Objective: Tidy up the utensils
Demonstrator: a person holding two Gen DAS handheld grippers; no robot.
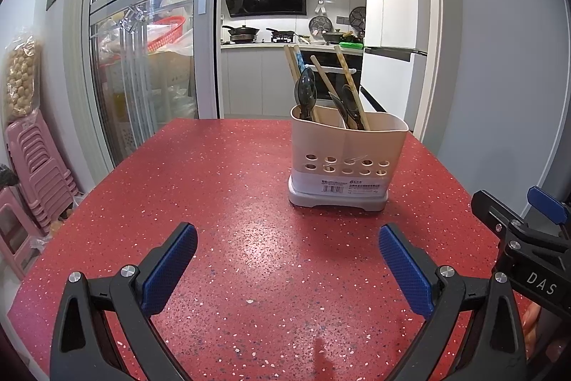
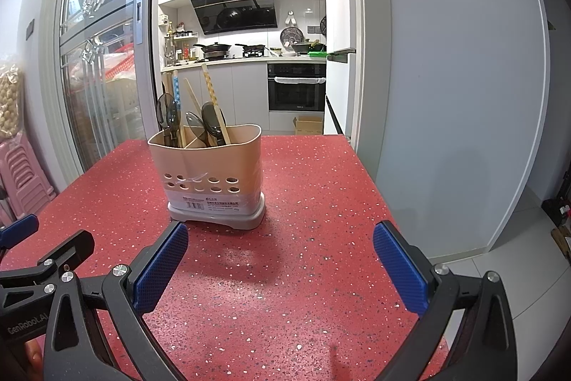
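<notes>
A beige utensil holder (image 1: 344,149) with a grey base stands on the red speckled table (image 1: 214,202). It holds dark spoons (image 1: 305,91) and several wooden chopsticks (image 1: 348,81), all upright or leaning. My left gripper (image 1: 287,259) is open and empty, low over the table, short of the holder and to its left. In the right wrist view the holder (image 2: 210,174) stands ahead and left of my right gripper (image 2: 280,259), which is open and empty. The spoons (image 2: 210,124) and chopsticks (image 2: 212,95) show there too.
The table's far edge faces a kitchen doorway. A glass sliding door (image 1: 142,59) and stacked pink stools (image 1: 39,166) are at the left. A grey wall (image 2: 446,95) and the table's right edge (image 2: 360,159) are at the right. My right gripper also shows in the left wrist view (image 1: 517,224).
</notes>
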